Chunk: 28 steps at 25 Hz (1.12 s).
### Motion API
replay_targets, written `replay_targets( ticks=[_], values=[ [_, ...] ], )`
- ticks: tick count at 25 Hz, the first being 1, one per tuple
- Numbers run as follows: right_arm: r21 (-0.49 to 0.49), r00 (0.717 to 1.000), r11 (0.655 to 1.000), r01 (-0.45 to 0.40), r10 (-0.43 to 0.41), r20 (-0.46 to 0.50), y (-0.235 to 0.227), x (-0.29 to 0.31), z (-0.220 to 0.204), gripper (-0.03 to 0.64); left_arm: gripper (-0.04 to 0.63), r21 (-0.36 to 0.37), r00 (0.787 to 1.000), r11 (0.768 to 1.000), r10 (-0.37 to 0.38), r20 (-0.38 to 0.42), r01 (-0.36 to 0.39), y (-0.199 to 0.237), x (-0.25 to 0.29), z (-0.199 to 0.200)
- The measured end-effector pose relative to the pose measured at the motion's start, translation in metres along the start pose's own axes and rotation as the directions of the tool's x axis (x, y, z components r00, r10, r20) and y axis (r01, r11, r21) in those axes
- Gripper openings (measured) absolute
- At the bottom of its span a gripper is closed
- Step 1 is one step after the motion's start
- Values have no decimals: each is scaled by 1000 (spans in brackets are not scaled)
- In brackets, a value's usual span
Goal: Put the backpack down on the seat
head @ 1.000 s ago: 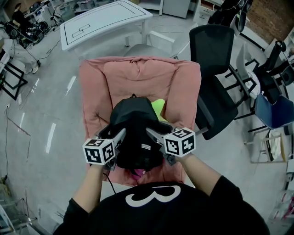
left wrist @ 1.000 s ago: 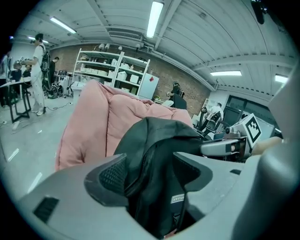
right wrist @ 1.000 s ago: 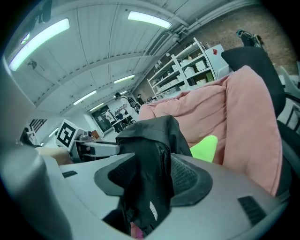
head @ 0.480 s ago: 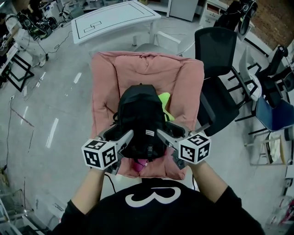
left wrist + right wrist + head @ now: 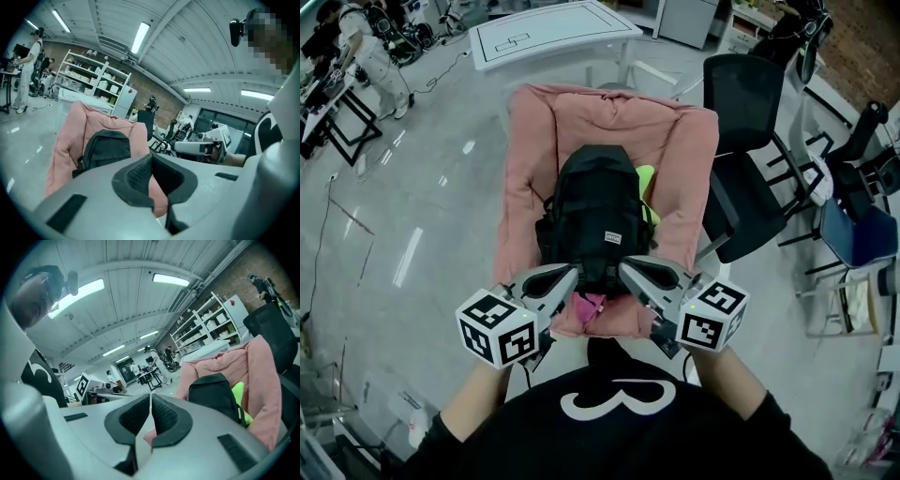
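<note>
The black backpack (image 5: 598,220) lies on the seat of the pink cushioned chair (image 5: 534,141), its top against the backrest. Both grippers hover in front of the seat's front edge, clear of the bag. My left gripper (image 5: 561,273) is shut with nothing between its jaws; in the left gripper view (image 5: 151,157) the pads meet and the backpack (image 5: 107,147) sits beyond them. My right gripper (image 5: 630,269) has its jaws closing, nearly together and empty (image 5: 151,398), with the backpack (image 5: 213,392) ahead to the right.
A yellow-green item (image 5: 648,180) peeks out beside the bag, and a magenta piece (image 5: 589,305) hangs at the seat's front. A black office chair (image 5: 741,141) stands close on the right, a blue chair (image 5: 862,234) farther right. A white table (image 5: 553,23) is behind.
Both grippers let go of the backpack and drew back toward me, their jaws going from wide apart to together. The backpack now rests on the seat on its own.
</note>
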State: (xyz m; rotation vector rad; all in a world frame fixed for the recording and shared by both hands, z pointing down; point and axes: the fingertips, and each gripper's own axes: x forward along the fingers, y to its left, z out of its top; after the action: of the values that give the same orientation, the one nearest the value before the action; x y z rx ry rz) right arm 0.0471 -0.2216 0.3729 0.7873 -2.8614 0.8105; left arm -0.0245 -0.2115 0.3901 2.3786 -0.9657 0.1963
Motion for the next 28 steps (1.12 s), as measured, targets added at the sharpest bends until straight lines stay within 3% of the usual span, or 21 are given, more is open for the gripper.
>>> replay_targets(
  ticks=[6, 11, 18, 28],
  values=[
    [33, 997, 998, -53, 51, 61, 51, -27, -5, 5, 6, 45, 998, 997, -61, 25, 60, -51, -34, -4],
    [-40, 997, 999, -33, 36, 74, 77, -43, -10, 4, 6, 59, 996, 996, -71, 58, 68, -74, -55, -1],
    [-64, 998, 998, -11, 15, 67, 90, -54, -22, 5, 6, 76, 996, 994, -85, 29, 82, -87, -64, -14],
    [11, 996, 999, -37, 36, 86, 84, -51, -29, 5, 6, 68, 998, 996, -63, 4, 63, -77, -61, -26]
  ],
)
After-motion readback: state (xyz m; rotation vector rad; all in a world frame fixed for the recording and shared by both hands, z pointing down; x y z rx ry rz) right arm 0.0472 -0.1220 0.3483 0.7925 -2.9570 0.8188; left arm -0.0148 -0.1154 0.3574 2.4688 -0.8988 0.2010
